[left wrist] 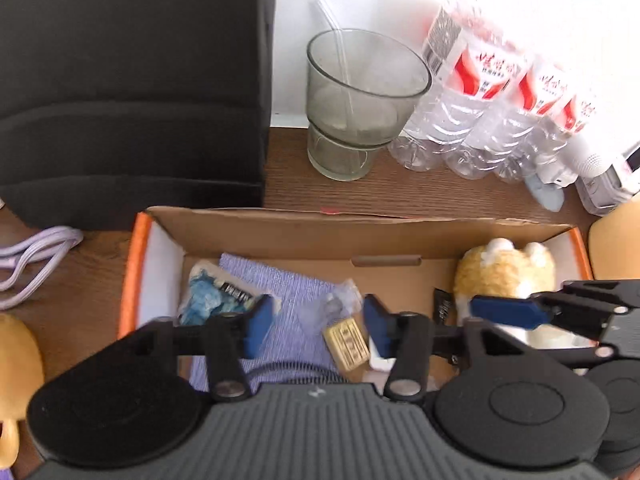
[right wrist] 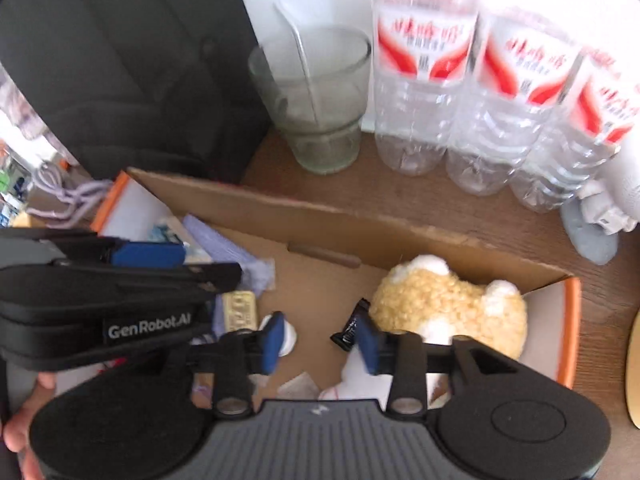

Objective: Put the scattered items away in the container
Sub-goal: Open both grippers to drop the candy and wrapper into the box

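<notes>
A cardboard box with an orange rim (left wrist: 132,272) (right wrist: 574,320) lies below both grippers. In it are a purple cloth (left wrist: 288,292), a blue packet (left wrist: 208,296), a gold packet (left wrist: 346,340) (right wrist: 240,310), a small black sachet (right wrist: 347,334) and a yellow and white plush toy (left wrist: 504,276) (right wrist: 440,304). My left gripper (left wrist: 318,326) hangs open over the cloth and gold packet, with nothing between its pads. My right gripper (right wrist: 320,340) is open over the box floor. The black sachet lies by its right pad, beside the plush, and is not pinched.
Behind the box on the wooden table stand a glass with a straw (left wrist: 352,108), a row of water bottles (left wrist: 480,112) and a black bag (left wrist: 132,80). A purple cable (left wrist: 32,256) and a yellow object (left wrist: 16,356) lie at the left. A hand (right wrist: 20,432) shows low left.
</notes>
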A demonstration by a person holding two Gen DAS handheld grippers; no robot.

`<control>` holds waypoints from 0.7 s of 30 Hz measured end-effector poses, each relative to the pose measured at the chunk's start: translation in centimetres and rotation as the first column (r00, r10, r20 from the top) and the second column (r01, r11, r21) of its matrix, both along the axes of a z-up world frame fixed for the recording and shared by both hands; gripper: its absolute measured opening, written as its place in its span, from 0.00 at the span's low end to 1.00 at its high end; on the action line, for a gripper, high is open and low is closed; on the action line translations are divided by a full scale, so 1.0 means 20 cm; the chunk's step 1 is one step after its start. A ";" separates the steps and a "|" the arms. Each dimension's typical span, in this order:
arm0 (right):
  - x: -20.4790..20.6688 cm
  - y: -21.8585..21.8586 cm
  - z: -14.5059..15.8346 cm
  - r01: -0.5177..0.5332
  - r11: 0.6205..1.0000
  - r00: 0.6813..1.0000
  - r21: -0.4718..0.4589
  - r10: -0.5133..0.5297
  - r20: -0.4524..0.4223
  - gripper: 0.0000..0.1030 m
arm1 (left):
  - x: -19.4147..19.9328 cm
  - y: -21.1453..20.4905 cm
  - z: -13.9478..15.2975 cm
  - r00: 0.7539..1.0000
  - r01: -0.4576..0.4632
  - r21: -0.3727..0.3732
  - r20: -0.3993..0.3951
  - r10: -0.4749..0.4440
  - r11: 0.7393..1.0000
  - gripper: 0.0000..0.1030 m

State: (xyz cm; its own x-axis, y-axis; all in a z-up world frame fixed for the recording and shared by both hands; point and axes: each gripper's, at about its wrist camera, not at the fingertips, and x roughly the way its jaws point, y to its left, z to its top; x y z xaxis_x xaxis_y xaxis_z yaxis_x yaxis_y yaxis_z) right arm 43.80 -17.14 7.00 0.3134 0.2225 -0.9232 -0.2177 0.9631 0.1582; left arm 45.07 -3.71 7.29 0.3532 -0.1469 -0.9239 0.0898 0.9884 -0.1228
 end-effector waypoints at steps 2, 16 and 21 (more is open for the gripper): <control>-0.03 -0.01 0.10 0.001 1.000 1.000 -0.024 0.000 0.006 0.62 | 0.00 0.02 0.04 0.997 -0.049 0.037 -0.056 0.051 0.998 0.74; -0.44 -0.09 0.28 0.067 0.990 0.992 -0.125 -0.080 -0.097 0.96 | -0.45 0.00 0.26 0.998 -0.016 0.105 -0.064 0.023 0.994 1.00; -0.66 -0.11 0.30 0.078 0.988 0.997 -0.136 -0.078 0.008 0.97 | -0.67 -0.01 0.29 1.000 -0.019 0.112 0.026 0.016 0.993 1.00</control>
